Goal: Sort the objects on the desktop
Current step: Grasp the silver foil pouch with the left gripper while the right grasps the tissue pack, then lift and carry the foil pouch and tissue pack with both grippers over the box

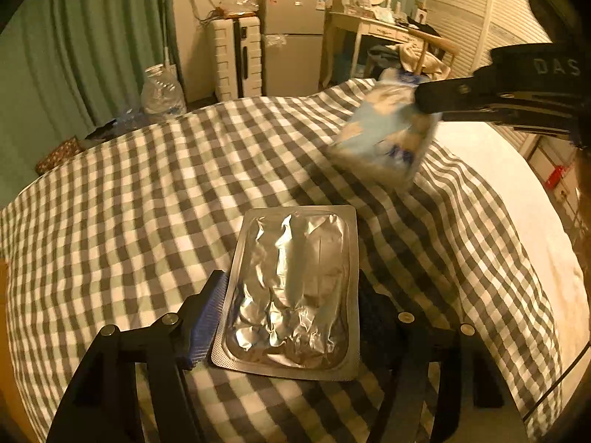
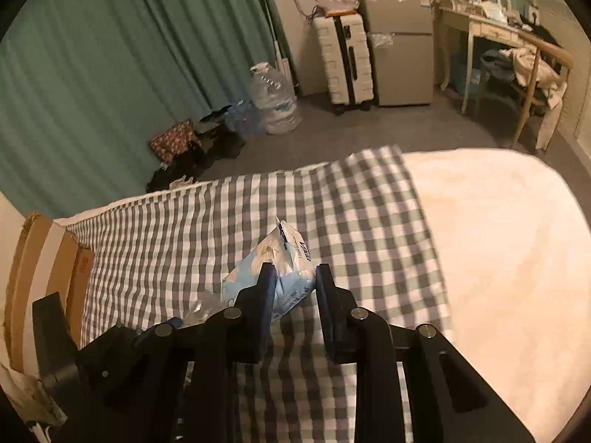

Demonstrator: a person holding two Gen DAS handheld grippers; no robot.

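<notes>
The left hand-held gripper (image 1: pixel 291 317) clamps a stiff, crinkly foil blister pack (image 1: pixel 291 291) by its edges above the checked bed (image 1: pixel 110 199). The right hand-held gripper (image 2: pixel 295 288) pinches a soft, light tissue packet (image 2: pixel 273 273) midair.

Both grippers were matte black, angular linkages with round silver pivot bolts. The left gripper (image 1: pixel 291 295) had ribbed blue pads on its jaws. The right gripper (image 2: pixel 291 284) had dark blue pads; its body read "DAS".
</notes>
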